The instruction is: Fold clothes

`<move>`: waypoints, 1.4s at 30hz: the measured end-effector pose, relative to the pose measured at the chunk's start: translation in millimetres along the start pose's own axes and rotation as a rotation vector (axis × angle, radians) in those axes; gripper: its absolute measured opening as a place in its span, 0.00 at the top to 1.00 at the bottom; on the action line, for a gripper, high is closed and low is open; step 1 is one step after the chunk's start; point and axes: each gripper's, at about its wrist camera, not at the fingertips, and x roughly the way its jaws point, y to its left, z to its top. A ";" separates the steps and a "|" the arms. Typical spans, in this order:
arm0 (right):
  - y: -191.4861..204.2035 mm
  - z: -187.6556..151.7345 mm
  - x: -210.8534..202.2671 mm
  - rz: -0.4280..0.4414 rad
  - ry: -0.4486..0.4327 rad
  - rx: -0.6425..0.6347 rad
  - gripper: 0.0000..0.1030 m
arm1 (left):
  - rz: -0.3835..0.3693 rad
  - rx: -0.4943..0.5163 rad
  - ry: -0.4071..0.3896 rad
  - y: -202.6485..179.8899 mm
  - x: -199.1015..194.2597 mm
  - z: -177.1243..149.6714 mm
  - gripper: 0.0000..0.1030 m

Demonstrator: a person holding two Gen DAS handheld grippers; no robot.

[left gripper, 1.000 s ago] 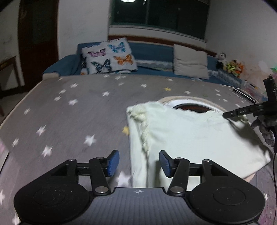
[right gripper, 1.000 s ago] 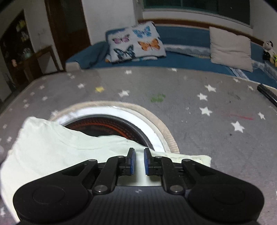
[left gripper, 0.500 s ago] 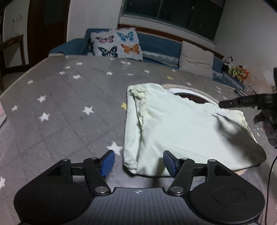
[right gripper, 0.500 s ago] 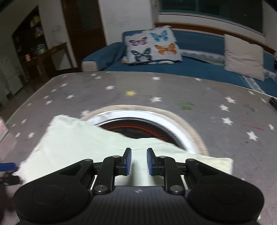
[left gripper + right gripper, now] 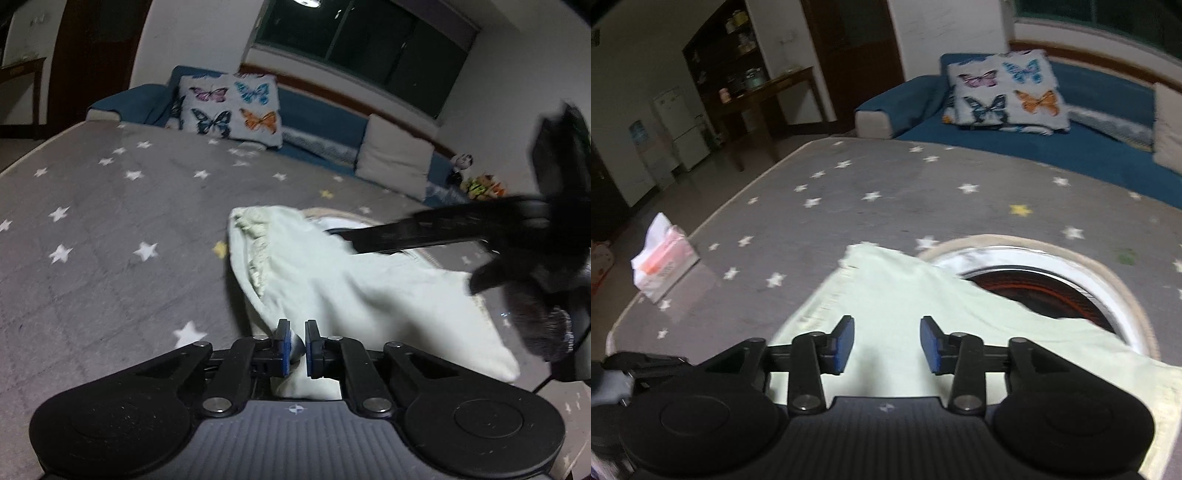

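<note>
The left hand-held gripper (image 5: 295,341) has just clamped the pale garment (image 5: 332,280) edge; the right hand-held gripper (image 5: 886,345), empty, is opening above it, so folding can begin

- A grey star-patterned cover (image 5: 871,206) spreads before me under dim artificial light.
- Beyond it, a blue sofa (image 5: 1100,147) carries a butterfly-print cushion (image 5: 231,107) and a plain cream cushion (image 5: 395,157).
- A dark window (image 5: 365,33) is set in the white wall.
- To my left stand a wooden table (image 5: 764,96), shelves and a white fridge (image 5: 679,125).
</note>
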 end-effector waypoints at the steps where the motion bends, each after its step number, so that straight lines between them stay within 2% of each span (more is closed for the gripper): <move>1: 5.6 3.2 3.6 0.013 0.009 -0.002 0.60 | -0.012 -0.003 -0.004 -2.1 0.0 0.4 0.93; 4: 24.1 10.1 15.9 0.019 0.034 -0.046 0.50 | -0.048 -0.010 -0.015 -8.5 0.2 1.1 0.93; 10: 53.2 18.9 47.9 0.015 0.124 -0.127 0.46 | -0.099 -0.004 -0.017 -18.8 4.5 1.8 0.93; 14: 63.1 16.2 69.8 -0.061 0.179 -0.172 0.46 | -0.115 -0.007 -0.015 -20.5 5.8 0.9 0.93; 17: 66.2 11.9 78.4 -0.134 0.189 -0.200 0.56 | -0.126 -0.005 -0.017 -20.8 4.7 0.4 0.93; 19: 65.5 9.4 76.3 -0.134 0.176 -0.200 0.77 | -0.136 -0.003 -0.024 -21.2 1.8 0.6 0.91; 21: 63.4 8.2 70.4 -0.122 0.158 -0.186 0.86 | -0.146 0.010 -0.037 -24.2 -2.5 -0.3 0.88; 23: 58.7 8.6 59.8 -0.118 0.117 -0.171 0.87 | -0.157 0.028 -0.052 -28.5 -7.2 -1.5 0.71; 24: 56.1 8.1 55.4 -0.112 0.103 -0.161 0.88 | -0.160 0.038 -0.059 -31.4 -9.4 -2.0 0.66; 25: 50.0 8.0 47.8 -0.103 0.083 -0.137 0.89 | -0.161 0.049 -0.064 -34.5 -11.4 -2.6 0.57; 27: 37.2 6.2 33.8 -0.089 0.050 -0.088 0.89 | -0.171 0.076 -0.078 -42.3 -15.1 -4.0 0.56; 29: 21.1 3.5 18.8 -0.072 0.018 -0.032 0.90 | -0.180 0.091 -0.083 -49.3 -16.2 -4.2 0.48; 31: 1.4 -1.6 2.8 -0.059 -0.012 0.030 0.90 | -0.180 0.106 -0.081 -56.6 -15.1 -3.2 0.44; 38: -83.6 -31.3 -50.1 0.014 -0.087 0.293 0.91 | -0.170 0.170 -0.042 -88.8 -1.3 -11.0 0.36; 42: -126.8 -55.8 -70.8 0.028 -0.117 0.404 0.91 | -0.170 0.207 -0.021 -110.8 9.8 -16.4 0.33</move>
